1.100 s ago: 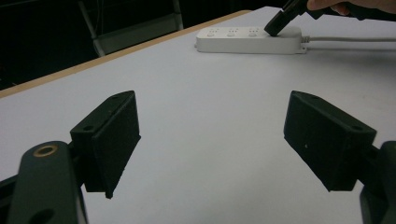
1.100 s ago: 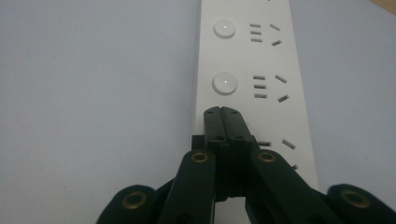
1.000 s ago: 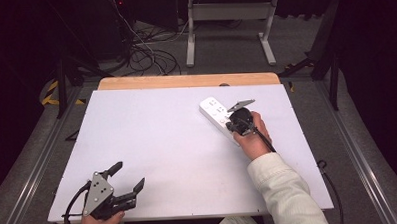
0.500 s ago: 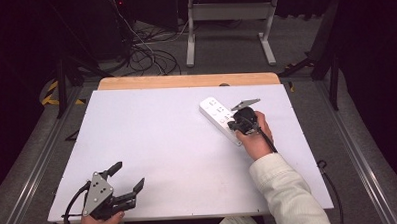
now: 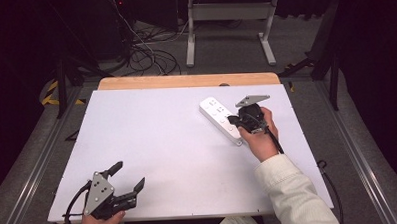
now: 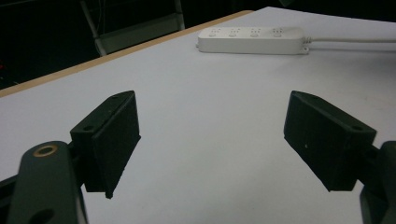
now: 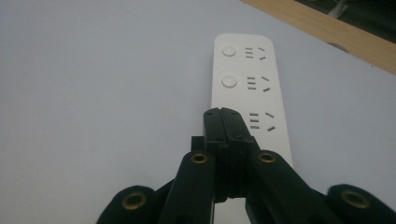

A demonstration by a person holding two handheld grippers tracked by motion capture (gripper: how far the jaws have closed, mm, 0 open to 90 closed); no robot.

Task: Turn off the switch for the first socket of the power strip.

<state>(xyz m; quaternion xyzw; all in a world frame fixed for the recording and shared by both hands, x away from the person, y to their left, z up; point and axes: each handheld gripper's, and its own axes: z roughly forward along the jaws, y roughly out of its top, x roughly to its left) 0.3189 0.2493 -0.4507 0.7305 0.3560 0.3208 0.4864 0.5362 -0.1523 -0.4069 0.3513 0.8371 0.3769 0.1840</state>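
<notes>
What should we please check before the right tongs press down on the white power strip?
1. Right tongs closed to a single tip: ok, jaws pressed together.
2. Tip over the long white plastic power strip, at its third round button: ok, though the button itself is hidden.
3. Tip touching the strip: cannot tell.
4. Strip flat on the white table top: ok.
5. Left tongs out of the way: ok, open, empty, near the front edge.
6. White cable free of snags: cannot tell.
</notes>
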